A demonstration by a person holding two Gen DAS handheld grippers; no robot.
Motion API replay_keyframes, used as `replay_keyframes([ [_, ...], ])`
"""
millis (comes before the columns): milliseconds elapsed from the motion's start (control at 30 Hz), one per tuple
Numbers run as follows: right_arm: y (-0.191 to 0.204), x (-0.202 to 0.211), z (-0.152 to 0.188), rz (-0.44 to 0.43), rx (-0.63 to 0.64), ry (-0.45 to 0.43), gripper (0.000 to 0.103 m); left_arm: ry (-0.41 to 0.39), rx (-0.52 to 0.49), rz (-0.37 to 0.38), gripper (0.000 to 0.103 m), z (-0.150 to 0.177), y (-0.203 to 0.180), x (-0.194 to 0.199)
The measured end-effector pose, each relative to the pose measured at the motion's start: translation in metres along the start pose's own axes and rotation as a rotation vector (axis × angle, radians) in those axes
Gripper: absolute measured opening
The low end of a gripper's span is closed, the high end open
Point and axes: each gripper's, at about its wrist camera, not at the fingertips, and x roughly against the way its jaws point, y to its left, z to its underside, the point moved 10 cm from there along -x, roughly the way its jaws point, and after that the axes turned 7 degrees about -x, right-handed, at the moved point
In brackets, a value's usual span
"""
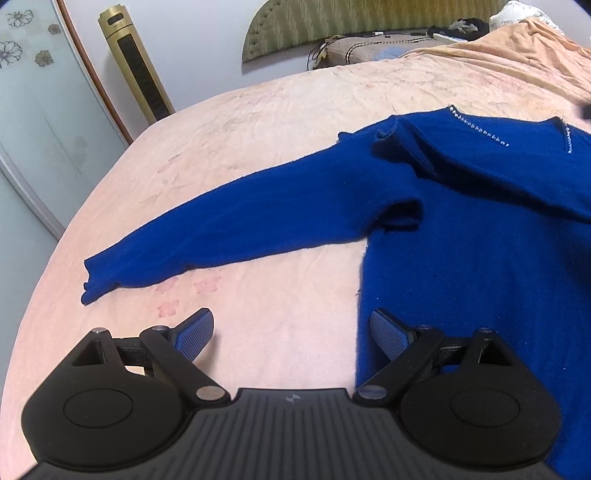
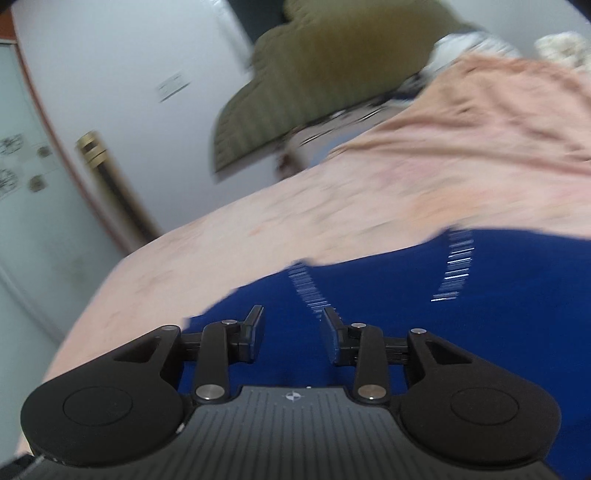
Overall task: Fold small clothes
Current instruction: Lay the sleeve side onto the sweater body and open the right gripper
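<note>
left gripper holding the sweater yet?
No, the left gripper is open and empty above the bed, beside the sweater edge.

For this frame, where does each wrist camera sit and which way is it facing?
Left wrist: behind the open left gripper, looking over the bed at the blue sweater and its spread sleeve.
Right wrist: behind the open right gripper, low above the sweater's beaded neckline; blurred.
Shared: sweater, bed, headboard, gold tower.
</note>
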Motion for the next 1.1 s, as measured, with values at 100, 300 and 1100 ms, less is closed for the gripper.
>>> replay_keyframes([
  [100,-0.048,0.037,-0.003,0.124,0.040,-0.072,0.045,-0.005,-0.002,0.007,0.093,-0.001,-0.002,0.003],
  [300,-0.153,0.113,0.007,0.460,0.086,-0.140,0.044,-0.016,-0.002,0.026,0.093,-0.007,-0.012,0.009],
  [1100,-0.145,0.084,0.061,0.762,0.958,-0.008,0.000,-0.011,-0.071,0.029,0.093,-0.015,-0.049,0.017],
])
